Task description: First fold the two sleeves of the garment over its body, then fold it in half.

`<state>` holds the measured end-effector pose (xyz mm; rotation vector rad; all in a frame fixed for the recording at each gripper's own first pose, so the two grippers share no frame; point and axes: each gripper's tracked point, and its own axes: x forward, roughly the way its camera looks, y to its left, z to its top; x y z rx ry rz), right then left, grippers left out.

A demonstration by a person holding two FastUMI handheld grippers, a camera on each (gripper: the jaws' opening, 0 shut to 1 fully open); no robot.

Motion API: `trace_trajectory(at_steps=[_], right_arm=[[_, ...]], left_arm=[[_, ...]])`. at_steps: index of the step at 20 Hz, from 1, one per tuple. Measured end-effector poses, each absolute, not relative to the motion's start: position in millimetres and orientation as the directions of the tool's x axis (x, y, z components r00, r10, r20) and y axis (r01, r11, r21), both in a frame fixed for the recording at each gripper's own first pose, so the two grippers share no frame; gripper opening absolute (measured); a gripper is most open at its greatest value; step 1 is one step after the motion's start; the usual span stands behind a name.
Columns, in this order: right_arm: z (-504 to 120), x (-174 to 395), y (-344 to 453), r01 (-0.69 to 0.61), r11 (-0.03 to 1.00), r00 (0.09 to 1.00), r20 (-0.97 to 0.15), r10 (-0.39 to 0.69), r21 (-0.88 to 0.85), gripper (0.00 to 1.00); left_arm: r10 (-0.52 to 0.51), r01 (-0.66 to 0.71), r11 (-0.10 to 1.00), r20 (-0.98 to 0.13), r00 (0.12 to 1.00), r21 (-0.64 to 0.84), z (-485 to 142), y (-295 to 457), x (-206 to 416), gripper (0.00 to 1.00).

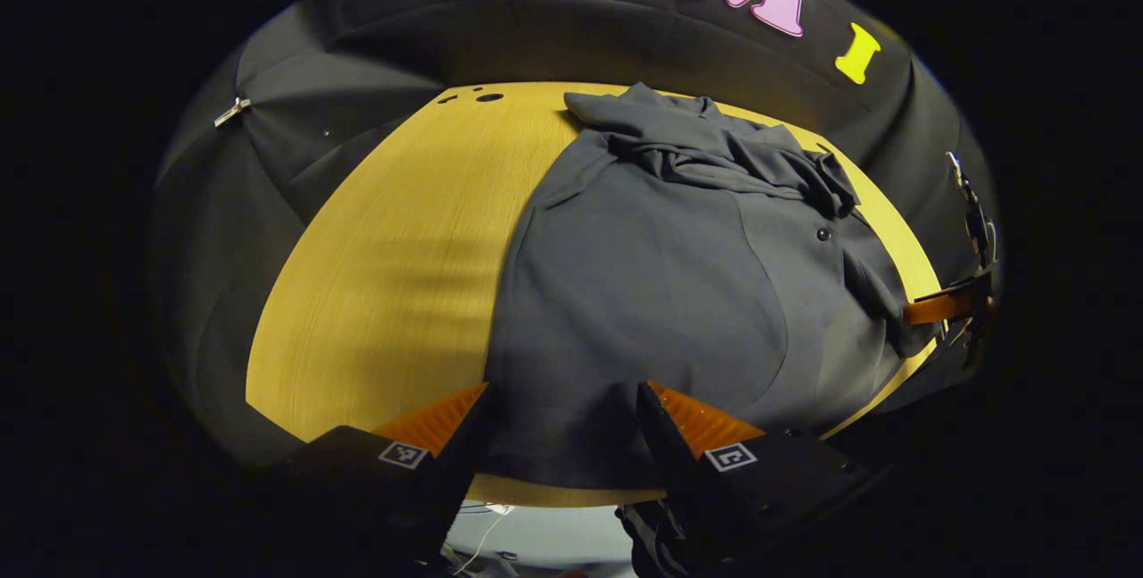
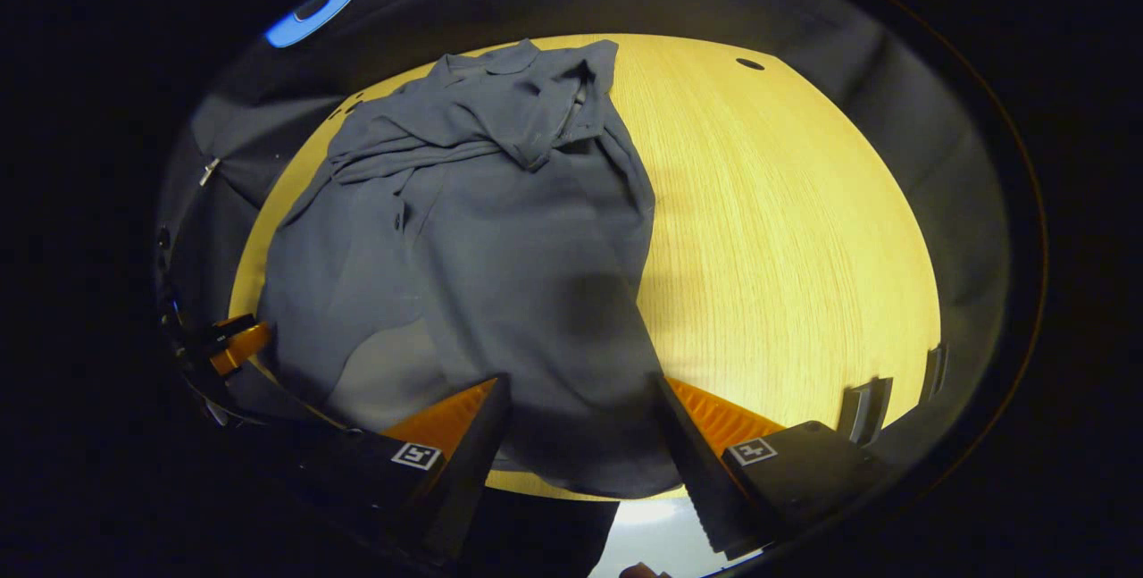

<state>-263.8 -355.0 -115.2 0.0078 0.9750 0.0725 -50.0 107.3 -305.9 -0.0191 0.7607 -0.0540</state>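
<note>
Nearest in the left gripper view, the left gripper [image 1: 563,417] is seen with its fingers spread wide, the gap between them lying over the near hem of the shirt [image 1: 661,292]; nothing is pinched. In the right gripper view, the right gripper [image 2: 580,413] is likewise held spread, and the near hem of the shirt [image 2: 482,265] is framed between its fingers without being clamped. Whether either gripper's fingertips touch the cloth cannot be told.

The dark grey button-front shirt is laid on the wooden desk [image 1: 393,265], its hem toward the near edge of the desk and its collar toward the far edge. A button [image 1: 822,235] is seen on the shirt's front. Farther along the shirt, near the collar, its sleeves are seen bunched in folds across the upper body [image 1: 732,163]. In the right gripper view bare desk [image 2: 786,238] is shown beside the shirt.

At the shirt's far side edge in the left gripper view, the other gripper is seen in part at the desk's edge. Beyond the desk, the booth's black cloth wall [image 1: 375,42] is seen.
</note>
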Motion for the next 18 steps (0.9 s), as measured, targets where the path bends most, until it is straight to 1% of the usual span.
trace_trajectory(at_steps=[4, 7, 8, 9, 10, 11, 12, 13, 14, 15, 16, 17, 18], right_arm=[[-129.0, -266.2, -355.0, -0.060, 0.998, 0.543, -0.840, 0.009, -0.028, 0.98], [-131.8, -265.4, -347.9, -0.076, 0.996, 0.552, -0.834, -0.003, -0.053, 0.99], [-130.0, -265.4, -347.4, -0.068, 0.997, 0.559, -0.829, -0.002, -0.048, 0.99], [-131.5, -265.9, -347.2, -0.057, 0.998, 0.553, -0.833, 0.001, -0.037, 0.95], [-133.0, -265.6, -345.3, -0.047, 0.998, 0.555, -0.832, -0.002, -0.034, 0.92], [-133.3, -265.0, -340.1, -0.055, 0.998, 0.553, -0.833, 0.003, -0.033, 0.84], [-131.4, -266.3, -334.0, -0.073, 0.997, 0.556, -0.831, 0.013, -0.033, 0.79], [-131.6, -266.4, -327.5, -0.091, 0.995, 0.560, -0.828, 0.022, -0.035, 0.72], [-131.7, -267.0, -325.4, -0.109, 0.993, 0.564, -0.826, 0.024, -0.046, 0.53], [-131.2, -266.9, -321.9, -0.130, 0.990, 0.566, -0.824, 0.028, -0.056, 0.34], [-131.5, -266.7, -318.3, -0.148, 0.987, 0.568, -0.822, 0.035, -0.060, 0.27], [-131.2, -266.1, -316.4, -0.154, 0.986, 0.570, -0.821, 0.035, -0.065, 0.17], [-132.1, -266.2, -316.5, -0.161, 0.986, 0.571, -0.819, 0.049, -0.053, 0.12]], left_arm=[[-0.031, 0.038, 0.999, -0.697, 0.716, -0.005, -312.3, 108.6, -48.6, 0.95], [-0.001, 0.040, 0.998, -0.712, 0.702, 0.038, -318.2, 107.1, -50.7, 0.95], [0.005, 0.038, 0.998, -0.706, 0.708, 0.045, -315.6, 107.2, -49.5, 0.97], [0.006, 0.035, 0.998, -0.710, 0.705, 0.043, -318.9, 106.6, -48.8, 0.97], [0.006, 0.029, 0.999, -0.710, 0.704, 0.037, -317.6, 105.8, -48.6, 0.94], [0.002, 0.028, 0.999, -0.714, 0.700, 0.030, -318.1, 104.0, -50.2, 0.93], [-0.005, 0.035, 0.999, -0.714, 0.700, 0.027, -317.7, 101.6, -49.4, 0.90], [-0.015, 0.047, 0.999, -0.714, 0.700, 0.025, -318.4, 96.3, -48.4, 0.88], [-0.026, 0.062, 0.998, -0.714, 0.700, 0.024, -318.2, 91.1, -47.2, 0.80], [-0.031, 0.072, 0.997, -0.712, 0.701, 0.027, -318.8, 87.7, -44.9, 0.68], [-0.038, 0.078, 0.997, -0.711, 0.702, 0.024, -319.0, 83.8, -42.4, 0.54], [-0.044, 0.085, 0.996, -0.710, 0.703, 0.023, -318.0, 81.1, -40.6, 0.39], [-0.042, 0.086, 0.996, -0.708, 0.705, 0.026, -317.2, 79.6, -39.2, 0.24]])
